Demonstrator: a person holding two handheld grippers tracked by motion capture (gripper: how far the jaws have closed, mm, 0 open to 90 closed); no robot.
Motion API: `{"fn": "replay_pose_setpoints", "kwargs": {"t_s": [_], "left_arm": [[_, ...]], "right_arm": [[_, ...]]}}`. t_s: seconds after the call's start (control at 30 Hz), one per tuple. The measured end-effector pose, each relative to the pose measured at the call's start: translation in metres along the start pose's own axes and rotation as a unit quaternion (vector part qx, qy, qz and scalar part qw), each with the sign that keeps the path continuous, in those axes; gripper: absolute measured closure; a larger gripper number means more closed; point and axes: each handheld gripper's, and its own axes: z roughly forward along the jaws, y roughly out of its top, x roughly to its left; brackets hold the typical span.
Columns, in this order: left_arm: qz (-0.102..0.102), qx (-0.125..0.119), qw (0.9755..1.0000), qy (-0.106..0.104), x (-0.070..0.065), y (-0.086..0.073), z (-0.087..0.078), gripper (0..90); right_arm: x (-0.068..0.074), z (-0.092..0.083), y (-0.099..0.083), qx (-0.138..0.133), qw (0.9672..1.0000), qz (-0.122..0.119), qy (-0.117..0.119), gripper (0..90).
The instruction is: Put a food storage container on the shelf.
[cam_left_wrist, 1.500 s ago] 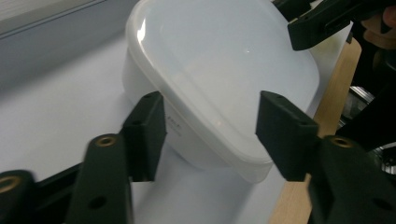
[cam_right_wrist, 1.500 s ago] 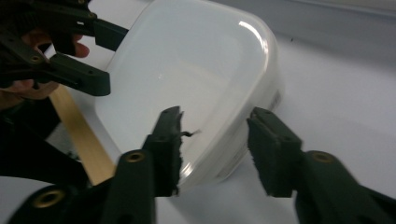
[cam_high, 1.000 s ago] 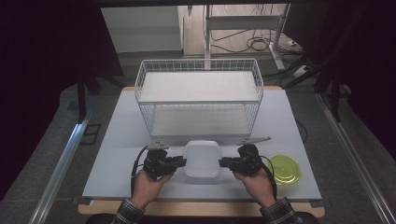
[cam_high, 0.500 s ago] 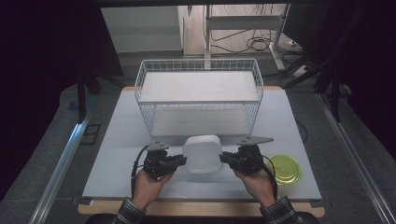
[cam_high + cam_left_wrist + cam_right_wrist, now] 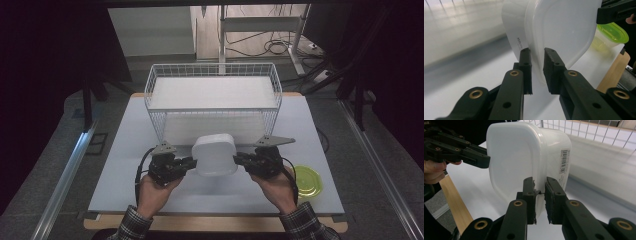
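Pale and nearly bare, the surface (image 5: 125, 165) carries a white wire basket (image 5: 212, 100) at its far side, and just in front of that basket a white plastic container (image 5: 215, 155) is held up between two grippers. It is tipped so that its rim runs close to vertical in both gripper views, its rounded body turned toward the basket and its open or flat face toward the person. The left gripper (image 5: 537, 70) has its fingers (image 5: 525, 65) clenched on the container's rim at the left edge, the thin lip passing between the two pads; the right gripper (image 5: 540, 197) grips the opposite edge the same way, its fingers (image 5: 529, 195) pressed in on the rim with hardly a gap. From above, the left gripper (image 5: 187, 162) and the right gripper (image 5: 240, 160) stand on either side of the container at about the same height, each in a hand coming in from the near edge. Judged from this, the pick-up is done: the container looks clear of the surface and carried by both grips. What seems left is the carry forward and over the basket wall, then the set-down inside and the release. A yellow-green lid (image 5: 306, 181) lies flat on the surface to the right of the right hand (image 5: 275, 187), apart from the container, and no gripper touches it. Beyond the basket, dark floor and cables fill the background.
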Motion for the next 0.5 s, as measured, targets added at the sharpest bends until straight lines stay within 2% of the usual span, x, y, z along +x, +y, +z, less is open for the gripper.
{"fn": "replay_pose_setpoints", "kwargs": {"t_s": [0.4,0.5], "left_arm": [[0.019,-0.019,0.9996,0.012,-0.001,0.031,-0.017,77.9],[0.029,-0.026,0.9991,0.016,-0.002,0.043,-0.023,78.0]], "right_arm": [[-0.004,-0.008,0.029,-0.025,0.9996,0.004,0.01,78.8],[-0.005,-0.011,0.036,-0.031,0.9995,0.003,0.01,78.8]]}}
